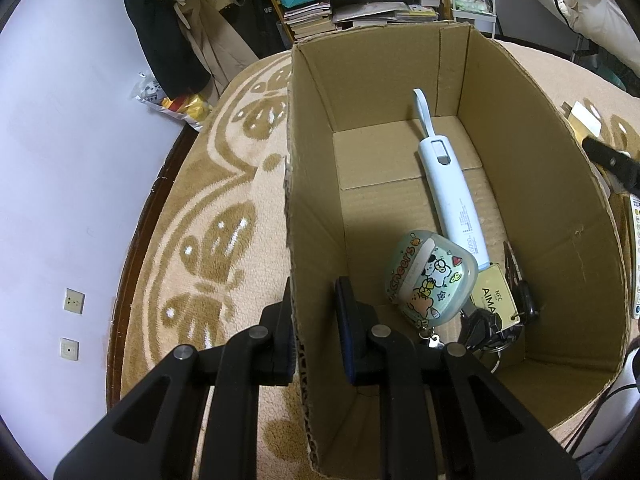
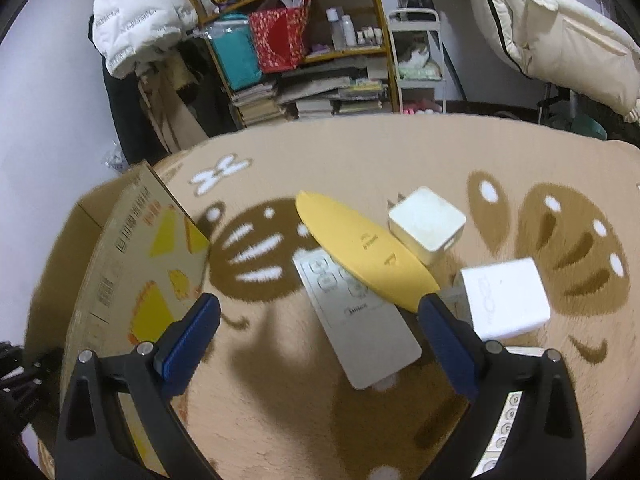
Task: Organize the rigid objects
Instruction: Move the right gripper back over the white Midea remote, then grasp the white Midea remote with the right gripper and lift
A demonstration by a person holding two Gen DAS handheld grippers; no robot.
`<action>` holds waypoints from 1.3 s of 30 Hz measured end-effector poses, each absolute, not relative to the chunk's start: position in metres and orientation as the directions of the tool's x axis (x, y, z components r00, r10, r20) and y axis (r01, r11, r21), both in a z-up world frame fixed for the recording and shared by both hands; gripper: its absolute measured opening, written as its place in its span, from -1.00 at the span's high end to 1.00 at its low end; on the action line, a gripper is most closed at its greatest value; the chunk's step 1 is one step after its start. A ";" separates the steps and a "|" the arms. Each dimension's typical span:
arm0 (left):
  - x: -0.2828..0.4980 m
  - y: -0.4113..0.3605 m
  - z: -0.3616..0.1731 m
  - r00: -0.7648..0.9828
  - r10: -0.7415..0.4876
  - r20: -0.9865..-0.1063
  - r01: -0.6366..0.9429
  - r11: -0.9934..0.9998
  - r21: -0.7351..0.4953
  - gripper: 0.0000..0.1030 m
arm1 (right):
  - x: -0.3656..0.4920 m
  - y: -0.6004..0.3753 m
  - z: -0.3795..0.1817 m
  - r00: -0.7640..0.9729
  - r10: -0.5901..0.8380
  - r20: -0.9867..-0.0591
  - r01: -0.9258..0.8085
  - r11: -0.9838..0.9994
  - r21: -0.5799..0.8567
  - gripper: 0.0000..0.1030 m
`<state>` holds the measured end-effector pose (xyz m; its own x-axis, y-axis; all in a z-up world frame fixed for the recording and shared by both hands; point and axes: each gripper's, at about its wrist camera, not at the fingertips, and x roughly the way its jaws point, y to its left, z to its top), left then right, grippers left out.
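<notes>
Left wrist view, left gripper [image 1: 314, 300] clamping cardboard box [image 1: 520, 152] wall, right gripper [image 2: 318, 316] open

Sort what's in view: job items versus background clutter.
Job: cardboard box, power bank, earbud case, keys, silver remote, yellow oval case, two white chargers.
Clutter: bookshelf, white jacket, rug.
</notes>
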<state>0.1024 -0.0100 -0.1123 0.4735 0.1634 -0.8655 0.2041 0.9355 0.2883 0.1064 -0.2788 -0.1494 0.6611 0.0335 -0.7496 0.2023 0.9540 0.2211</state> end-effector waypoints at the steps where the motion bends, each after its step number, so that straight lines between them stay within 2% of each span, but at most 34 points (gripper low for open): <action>1: 0.102 -0.010 -0.112 0.474 0.164 -0.865 0.204 0.936 0.289 0.66 | 0.108 -0.280 -0.154 0.648 0.026 -0.761 0.213 0.953 0.214 -1.00; 9: 0.102 -0.011 -0.114 0.476 0.170 -0.863 0.206 0.932 0.297 0.66 | 0.108 -0.295 -0.181 0.585 0.055 -0.809 0.266 0.930 0.255 -1.00; 20: 0.100 -0.014 -0.114 0.478 0.178 -0.860 0.204 0.930 0.306 0.65 | 0.121 -0.296 -0.187 0.601 0.106 -0.793 0.251 0.916 0.313 -0.60; 25: 0.100 -0.014 -0.113 0.478 0.178 -0.860 0.206 0.929 0.307 0.66 | 0.129 -0.284 -0.191 0.584 0.090 -0.807 0.239 0.931 0.277 -0.58; 28: 0.100 -0.013 -0.113 0.476 0.179 -0.861 0.207 0.929 0.308 0.65 | 0.128 -0.285 -0.190 0.572 0.048 -0.819 0.265 0.934 0.240 -0.09; 34: 0.101 -0.013 -0.113 0.474 0.179 -0.862 0.207 0.929 0.307 0.66 | 0.120 -0.289 -0.184 0.591 0.080 -0.803 0.299 0.903 0.310 0.01; 39: 0.101 -0.013 -0.113 0.474 0.179 -0.862 0.207 0.929 0.307 0.65 | 0.118 -0.269 -0.168 0.618 0.114 -0.778 0.241 0.914 0.326 0.02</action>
<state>0.1009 -0.0132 -0.1132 0.4745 0.1789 -0.8619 0.2070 0.9290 0.3068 0.1179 -0.2693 -0.1678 0.6176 0.1144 -0.7781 0.2409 0.9143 0.3256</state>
